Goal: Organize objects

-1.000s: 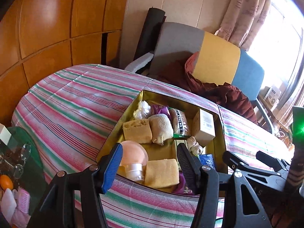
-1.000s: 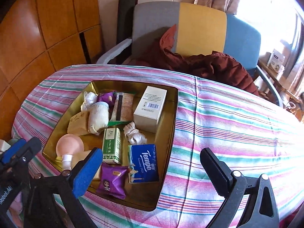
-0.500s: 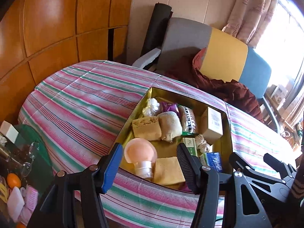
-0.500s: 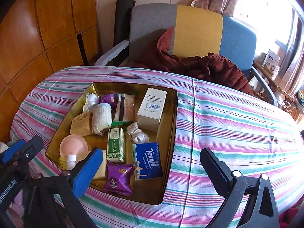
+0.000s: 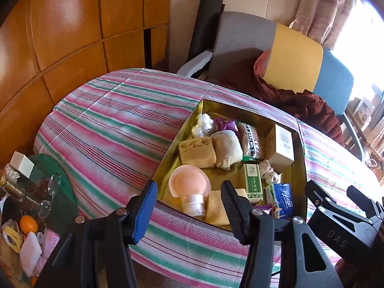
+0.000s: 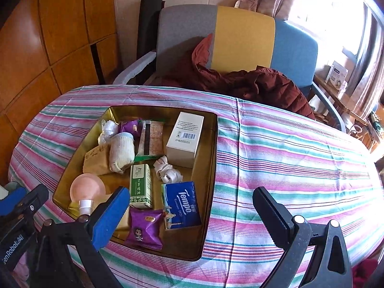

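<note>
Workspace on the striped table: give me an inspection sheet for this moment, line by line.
Surface: striped tablecloth, bare to the right of the tray.
Job's things: gold tray holding white box, tissue pack, green box, purple packet, pink bulb, rolled sock, sponge.
Clutter: glasses and orange on the side table.
Grippers: left tongs open, empty; right tongs open, empty.
Cables: nothing seen.
Surroundings: chair with maroon jacket, wood panelling, curtain.
</note>
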Motion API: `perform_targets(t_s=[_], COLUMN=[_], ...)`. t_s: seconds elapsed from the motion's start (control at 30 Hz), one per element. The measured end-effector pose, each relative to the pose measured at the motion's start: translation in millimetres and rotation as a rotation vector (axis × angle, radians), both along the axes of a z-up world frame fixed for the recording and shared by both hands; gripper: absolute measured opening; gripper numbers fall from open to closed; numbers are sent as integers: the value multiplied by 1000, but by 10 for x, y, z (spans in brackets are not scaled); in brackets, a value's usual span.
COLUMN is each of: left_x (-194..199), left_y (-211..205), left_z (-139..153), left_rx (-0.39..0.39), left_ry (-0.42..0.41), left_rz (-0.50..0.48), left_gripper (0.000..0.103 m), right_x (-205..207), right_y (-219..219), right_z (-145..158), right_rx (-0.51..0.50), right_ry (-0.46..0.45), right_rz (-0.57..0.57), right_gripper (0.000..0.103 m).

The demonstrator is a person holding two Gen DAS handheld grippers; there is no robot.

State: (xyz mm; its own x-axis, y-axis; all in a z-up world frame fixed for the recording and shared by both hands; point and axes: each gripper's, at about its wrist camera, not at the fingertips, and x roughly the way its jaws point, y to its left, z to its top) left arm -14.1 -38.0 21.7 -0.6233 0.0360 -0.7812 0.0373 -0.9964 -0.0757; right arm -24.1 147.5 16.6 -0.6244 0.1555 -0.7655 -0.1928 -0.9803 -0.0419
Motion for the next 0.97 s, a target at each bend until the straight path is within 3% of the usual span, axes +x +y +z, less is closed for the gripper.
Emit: perform_targets(t_s=[0.7, 0.97], left_x=[69, 101], left_y=[183, 223], left_z=[-11, 20], left_rx=[-18, -57], left_ry=[11, 52], left_rz=[-76, -64], left_gripper=[55, 55], right_x=[14, 5], right_y=[11, 15], right_z=[10, -11], right_rx=[8, 2], right_ry=[20, 11], right_rz=[-5, -2], right_gripper=[103, 103])
